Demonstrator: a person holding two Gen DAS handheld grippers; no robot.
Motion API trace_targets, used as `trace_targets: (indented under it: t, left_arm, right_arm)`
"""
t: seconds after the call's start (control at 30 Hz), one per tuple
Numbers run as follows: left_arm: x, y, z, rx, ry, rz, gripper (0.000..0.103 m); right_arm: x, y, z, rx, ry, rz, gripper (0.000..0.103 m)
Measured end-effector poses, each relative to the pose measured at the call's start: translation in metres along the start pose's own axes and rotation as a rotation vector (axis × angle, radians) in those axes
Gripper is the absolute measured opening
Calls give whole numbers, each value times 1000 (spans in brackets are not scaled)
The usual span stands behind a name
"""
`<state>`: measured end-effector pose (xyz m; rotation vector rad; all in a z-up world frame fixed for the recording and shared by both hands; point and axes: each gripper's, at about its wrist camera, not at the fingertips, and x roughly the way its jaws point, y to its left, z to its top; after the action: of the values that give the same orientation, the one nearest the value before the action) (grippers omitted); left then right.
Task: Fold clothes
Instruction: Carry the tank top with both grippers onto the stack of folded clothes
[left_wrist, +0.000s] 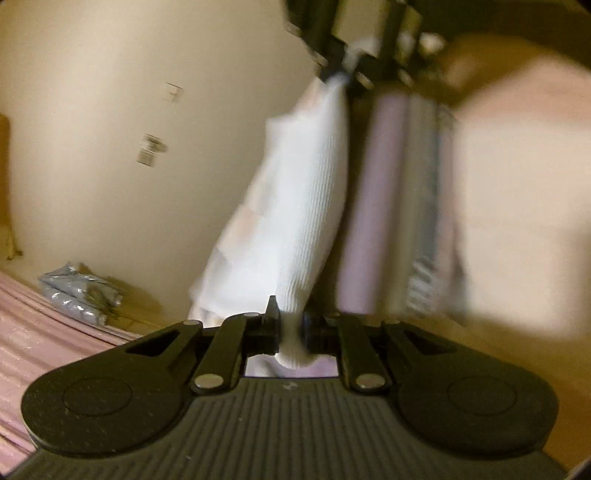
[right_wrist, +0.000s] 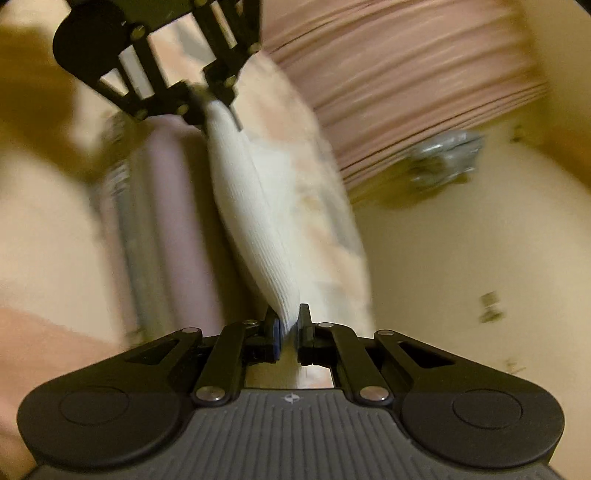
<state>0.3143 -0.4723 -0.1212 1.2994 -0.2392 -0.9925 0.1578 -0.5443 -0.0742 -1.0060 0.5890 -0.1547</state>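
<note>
Both grippers' fingers are pinched onto opposite ends of a white ribbed garment (left_wrist: 295, 206), stretched taut between them. The left gripper (left_wrist: 290, 325) and right gripper (right_wrist: 290, 328) face each other, raised in the air beside a pink striped cloth (right_wrist: 399, 74).

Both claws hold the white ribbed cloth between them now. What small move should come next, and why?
Probably lower both ends together toward a flat surface. The left claw and right claw each pinch one end of the white ribbed cloth, which hangs stretched in the air, so it cannot be creased yet.
</note>
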Motion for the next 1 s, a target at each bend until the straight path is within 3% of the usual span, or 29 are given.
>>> trace_targets:
  t: [0.07,0.13,0.33,0.47,0.5,0.57,0.77,1.0]
  left_arm:
    - [-2,-3,-5,-19,-1,20,12]
    - [-5,-1,-3,-32,-5,29,15]
    - [-16,-9,2,31,-24,46,19]
    - [-14,-11,0,40,-17,38,19]
    - [-15,-11,0,40,-18,39,16]
    - [-17,-14,-3,41,-18,34,10]
    - [-35,-21,0,50,-32,37,8]
    - [-30,-29,-2,64,-14,23,8]
  right_arm:
    - [-8,4,-2,-3,-5,-3,20]
    - [-18,2,-7,-12,-8,-18,26]
    - [-38,2,-16,-42,18,-31,26]
    - [-29,11,-11,-55,18,-14,25]
    - [-26,13,-11,-58,17,-9,22]
    - [-19,11,-8,-58,22,5,4]
    - [-26,2,-5,-12,29,3,4]
    - [-23,10,-5,-30,51,21,5]
